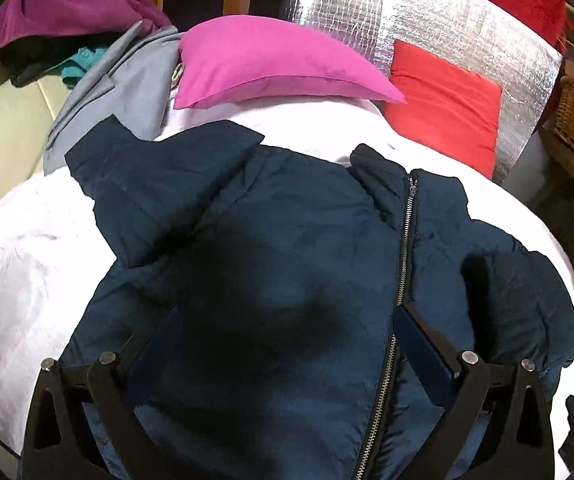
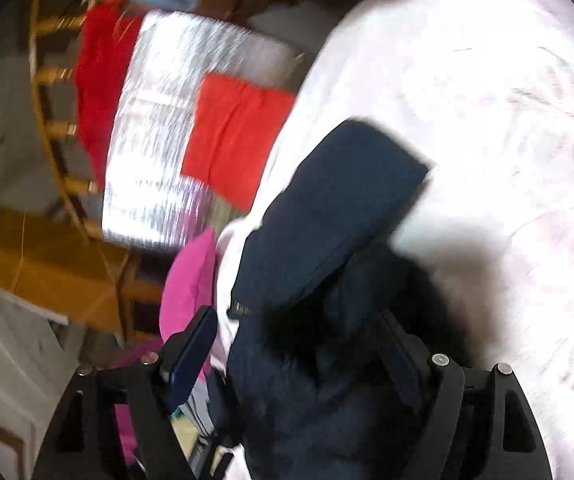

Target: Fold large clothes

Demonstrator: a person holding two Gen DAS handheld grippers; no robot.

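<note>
1. No text, brand, number or sign can be read in either view.
2. The dark blue jacket carries a small pale mark near a seam edge in the right wrist view; it may be lettering, but it is too small and blurred to make out.
3. In the left wrist view the jacket shows only its zipper, with no legible tag or print.

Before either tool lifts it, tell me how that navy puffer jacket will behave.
The navy puffer jacket will probably flop and sag: its sleeve already lies bent over. Its puffy, wrinkled shell suggests it is light for its bulk. The smooth fabric may slip on the white sheet, so a push would likely bunch it.
</note>
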